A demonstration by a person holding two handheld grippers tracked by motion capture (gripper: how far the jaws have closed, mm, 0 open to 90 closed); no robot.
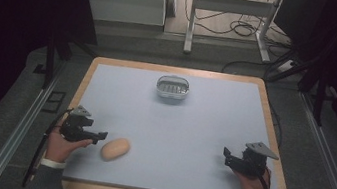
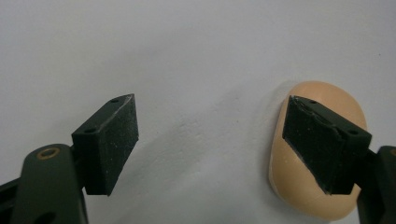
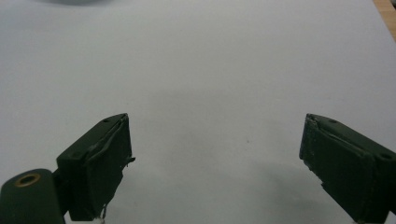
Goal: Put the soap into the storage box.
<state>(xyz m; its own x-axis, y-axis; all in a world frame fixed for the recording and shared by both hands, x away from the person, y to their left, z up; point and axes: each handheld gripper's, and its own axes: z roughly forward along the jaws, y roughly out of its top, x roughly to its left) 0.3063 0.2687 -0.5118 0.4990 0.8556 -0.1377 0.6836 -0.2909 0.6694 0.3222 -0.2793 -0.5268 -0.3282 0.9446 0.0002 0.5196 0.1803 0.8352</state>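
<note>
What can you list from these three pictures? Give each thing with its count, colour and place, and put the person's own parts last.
soap bar: one, tan and oval, near left part of the table, beside the left tool's tip
soap dish: one, white-rimmed with a slatted inside, far middle of the table
table: one, pale blue-grey top with a wooden rim
metal frame: one, white, on the floor beyond the table
cables: several, black, on the floor beyond the table
left tool: one, black, jaws open, near left
right tool: one, black, jaws open, near right
hands: two, each holding a tool, grey sleeves with white cuffs
</note>
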